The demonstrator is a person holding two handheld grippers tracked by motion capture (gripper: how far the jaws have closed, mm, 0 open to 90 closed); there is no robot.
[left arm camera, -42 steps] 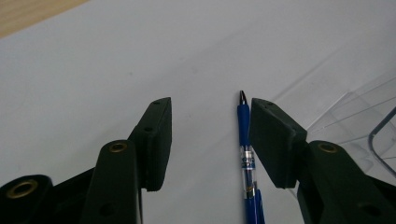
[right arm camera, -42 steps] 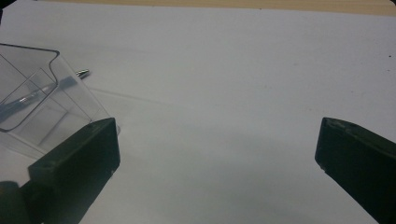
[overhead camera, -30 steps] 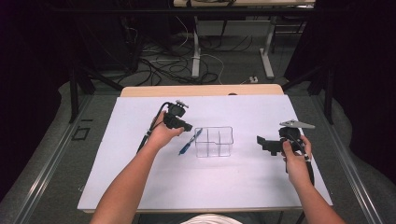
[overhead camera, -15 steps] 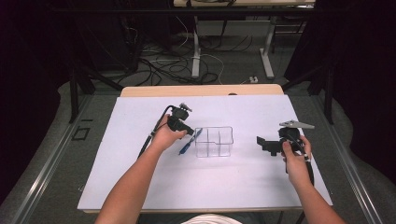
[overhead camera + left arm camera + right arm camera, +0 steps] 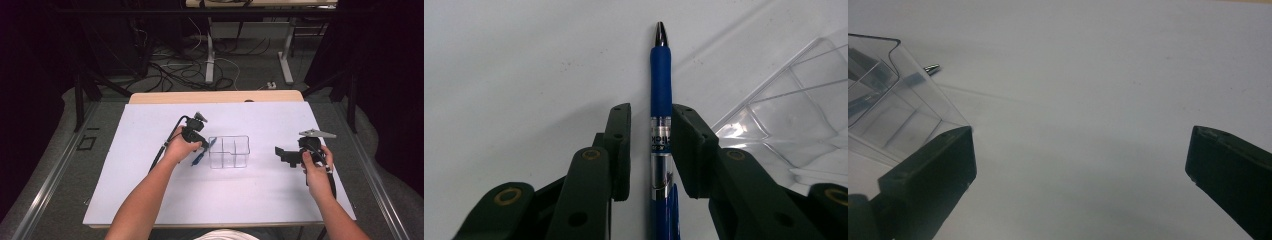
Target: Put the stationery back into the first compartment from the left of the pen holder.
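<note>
The blue pen (image 5: 660, 125) lies on the white surface (image 5: 150, 150) just beside the clear divided tray (image 5: 229, 151), between the left gripper's (image 5: 650, 145) narrowly parted jaws, while the right gripper (image 5: 1080, 165) stands wide open, holding nothing.

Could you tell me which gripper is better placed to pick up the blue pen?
Left. The left gripper already straddles the pen, jaws open on either side. The right gripper sits open beyond the clear organizer.
</note>
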